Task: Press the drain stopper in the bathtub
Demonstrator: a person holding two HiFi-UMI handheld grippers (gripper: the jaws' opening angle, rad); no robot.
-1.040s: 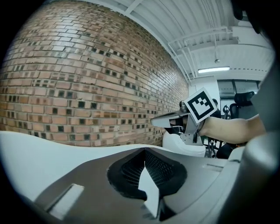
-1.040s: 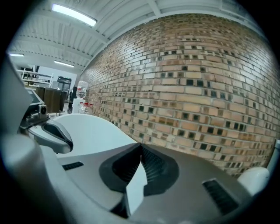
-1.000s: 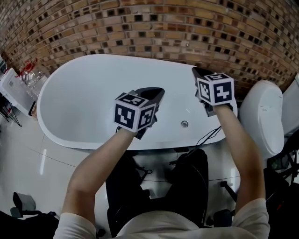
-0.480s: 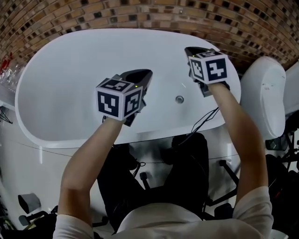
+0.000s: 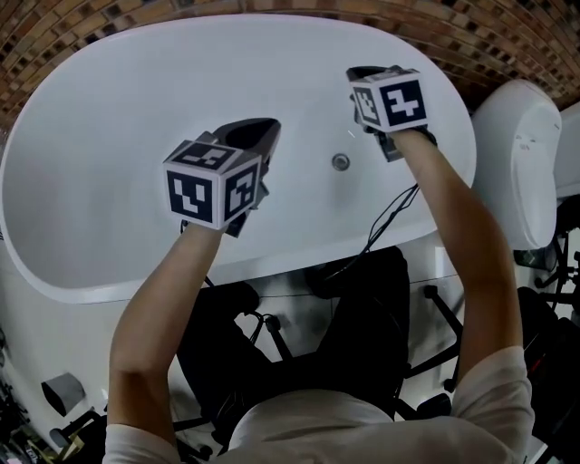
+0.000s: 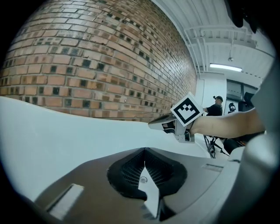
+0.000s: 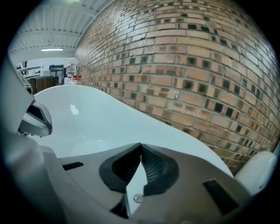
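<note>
Both claws are closed with nothing in them. In the left gripper view the left claw (image 6: pixel 144 162) has its ribbed pads pressed together along one seam. The right gripper view shows the right claw (image 7: pixel 139 156) the same way, with its tips meeting and no gap between them.

From the head view, the white bathtub (image 5: pixel 109 136) fills most of what I can see, and both claws hang over its basin. The left claw (image 5: pixel 261 131) is above the middle of the tub. The right claw (image 5: pixel 362 74) is above the tub's right end, close to the far rim. Neither one touches the tub's surface.

The drain stopper (image 5: pixel 341 162) is a small round metal disc in the tub, toward the right end and on the side nearest me. It lies between the two claws, nearer the right one, and is not in contact with either.

A brick wall (image 5: pixel 91 27) curves round the far side of the tub. A white rounded fixture (image 5: pixel 517 154) stands just past the tub's right end. In the right gripper view, a clear bottle (image 7: pixel 72 70) stands at the tub's far left end, beyond the rim. The left gripper view looks across the tub and catches the right claw's marker cube (image 6: pixel 187 110) above the rim.
</note>
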